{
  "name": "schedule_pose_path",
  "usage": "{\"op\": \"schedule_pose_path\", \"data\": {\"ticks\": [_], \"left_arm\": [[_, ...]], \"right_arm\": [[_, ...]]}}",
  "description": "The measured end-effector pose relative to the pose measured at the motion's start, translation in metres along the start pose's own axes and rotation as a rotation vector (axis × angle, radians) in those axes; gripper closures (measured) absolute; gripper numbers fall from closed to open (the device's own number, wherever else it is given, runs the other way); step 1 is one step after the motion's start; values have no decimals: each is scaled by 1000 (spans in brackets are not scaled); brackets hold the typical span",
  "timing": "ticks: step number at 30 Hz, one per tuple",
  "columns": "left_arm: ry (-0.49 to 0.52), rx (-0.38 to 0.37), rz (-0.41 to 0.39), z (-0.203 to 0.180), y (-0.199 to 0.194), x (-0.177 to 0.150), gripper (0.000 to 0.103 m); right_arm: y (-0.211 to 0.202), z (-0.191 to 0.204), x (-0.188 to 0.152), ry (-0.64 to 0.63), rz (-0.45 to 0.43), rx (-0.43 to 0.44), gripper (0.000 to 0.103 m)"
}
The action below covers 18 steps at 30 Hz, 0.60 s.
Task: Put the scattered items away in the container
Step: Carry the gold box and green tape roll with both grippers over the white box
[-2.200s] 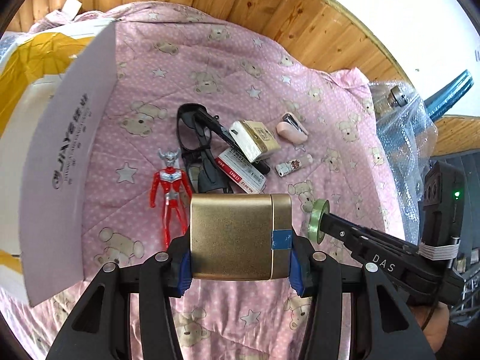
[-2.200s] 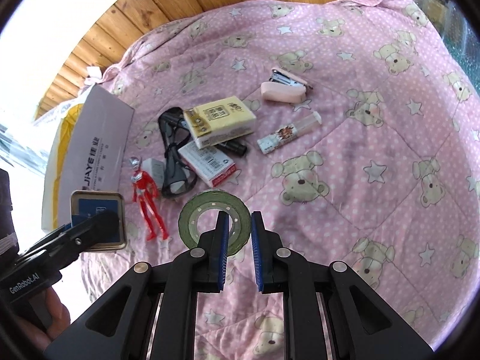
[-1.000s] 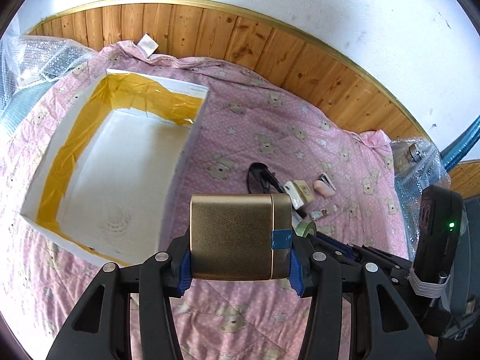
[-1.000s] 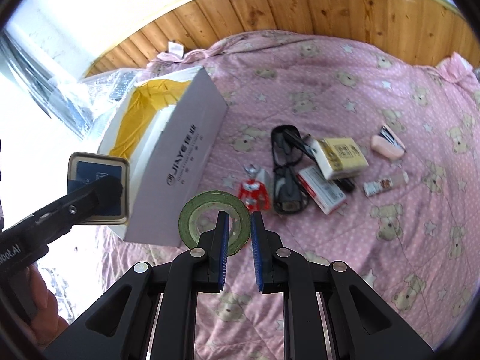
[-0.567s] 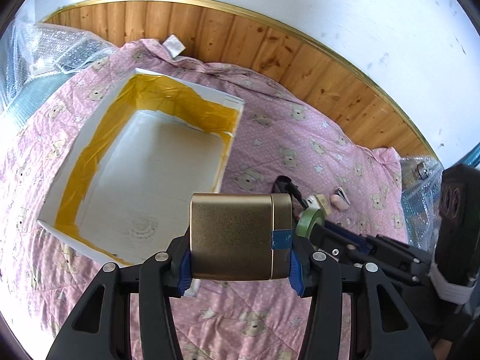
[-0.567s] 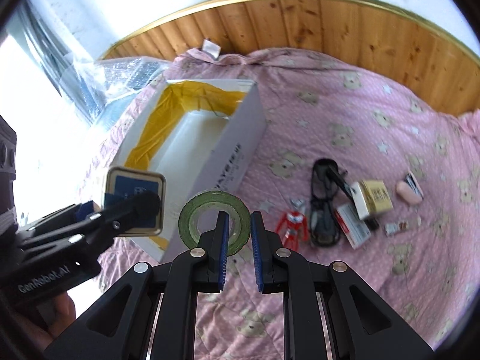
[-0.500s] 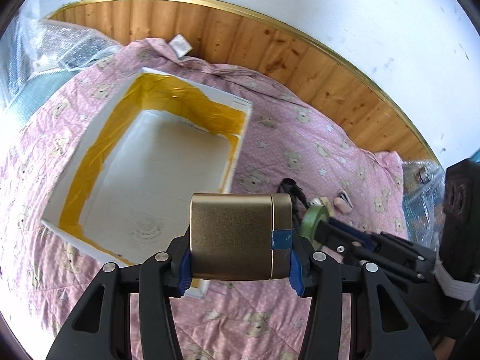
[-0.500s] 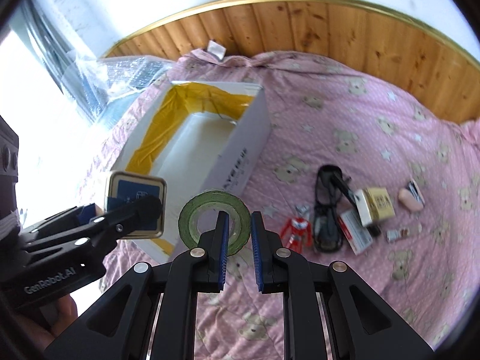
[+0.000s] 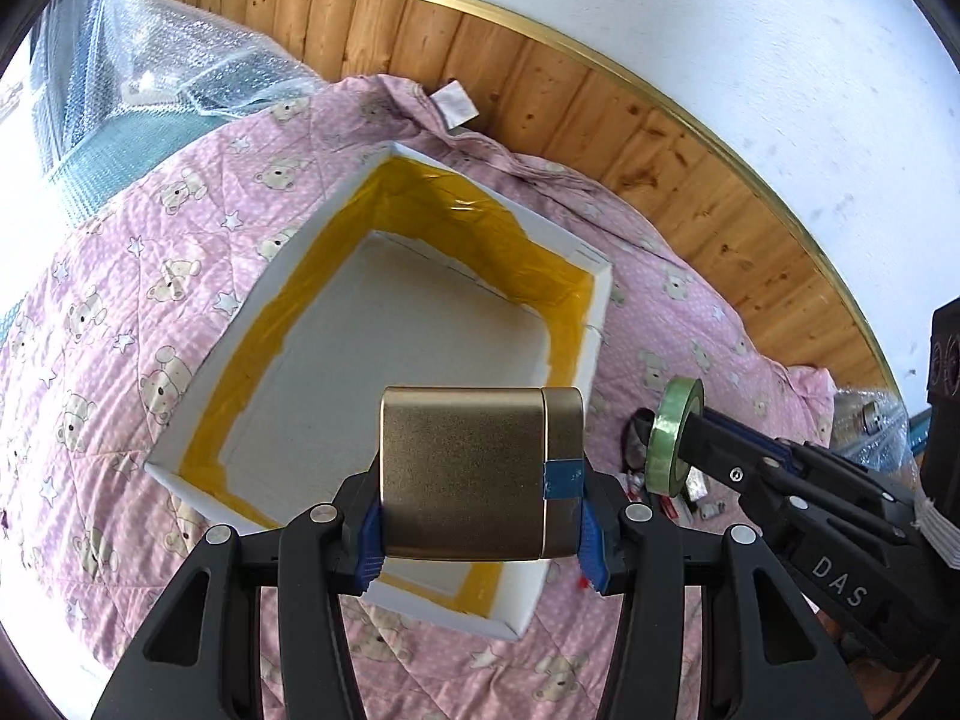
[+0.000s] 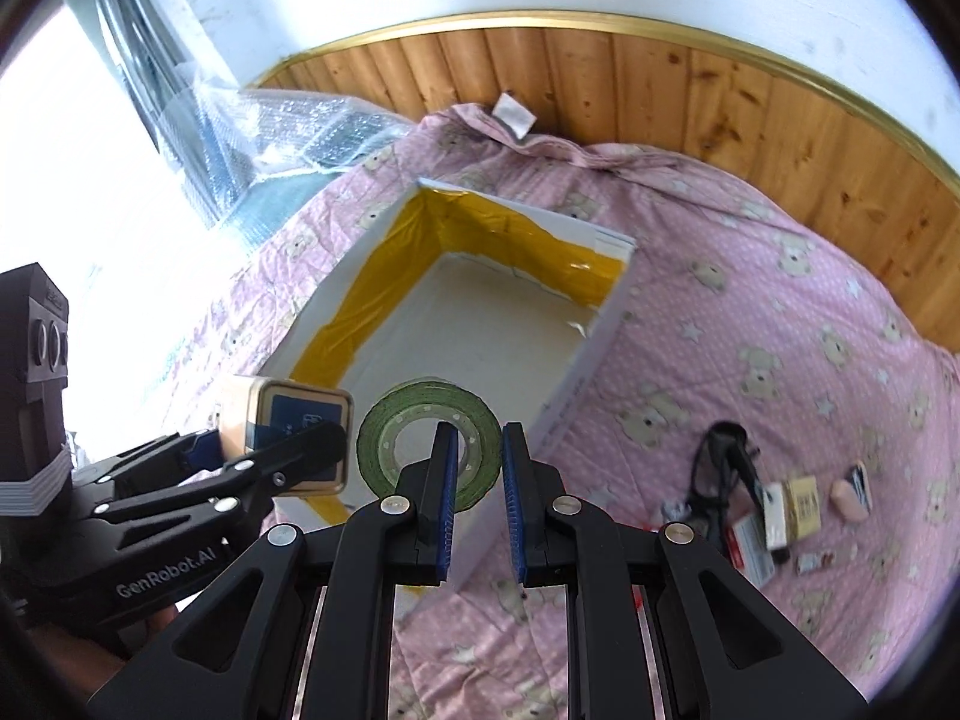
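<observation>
I have the left gripper (image 9: 480,531) clamped on the gold tin (image 9: 480,471), flat face up and long axis across the fingers, hanging over the near edge of the white box (image 9: 591,324) ahead. The right gripper (image 10: 477,501) pinches the green tape roll (image 10: 429,441) upright by its wall, axis crosswise. I'd carry both forward past the rim, lower, then release.
</observation>
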<state>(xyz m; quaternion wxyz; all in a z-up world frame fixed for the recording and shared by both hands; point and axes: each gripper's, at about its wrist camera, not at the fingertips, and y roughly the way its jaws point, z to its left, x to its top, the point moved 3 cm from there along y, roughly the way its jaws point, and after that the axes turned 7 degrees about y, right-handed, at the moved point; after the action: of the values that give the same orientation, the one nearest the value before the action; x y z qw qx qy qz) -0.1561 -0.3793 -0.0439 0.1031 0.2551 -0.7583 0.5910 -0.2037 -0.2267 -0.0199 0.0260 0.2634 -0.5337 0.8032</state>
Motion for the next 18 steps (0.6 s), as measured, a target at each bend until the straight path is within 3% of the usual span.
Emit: {"op": "schedule_pose_path", "data": {"ticks": [18], "left_arm": [[-5, 29, 73, 40, 53, 28, 52]], "right_arm": [[56, 26, 34, -64, 63, -23, 88]]}}
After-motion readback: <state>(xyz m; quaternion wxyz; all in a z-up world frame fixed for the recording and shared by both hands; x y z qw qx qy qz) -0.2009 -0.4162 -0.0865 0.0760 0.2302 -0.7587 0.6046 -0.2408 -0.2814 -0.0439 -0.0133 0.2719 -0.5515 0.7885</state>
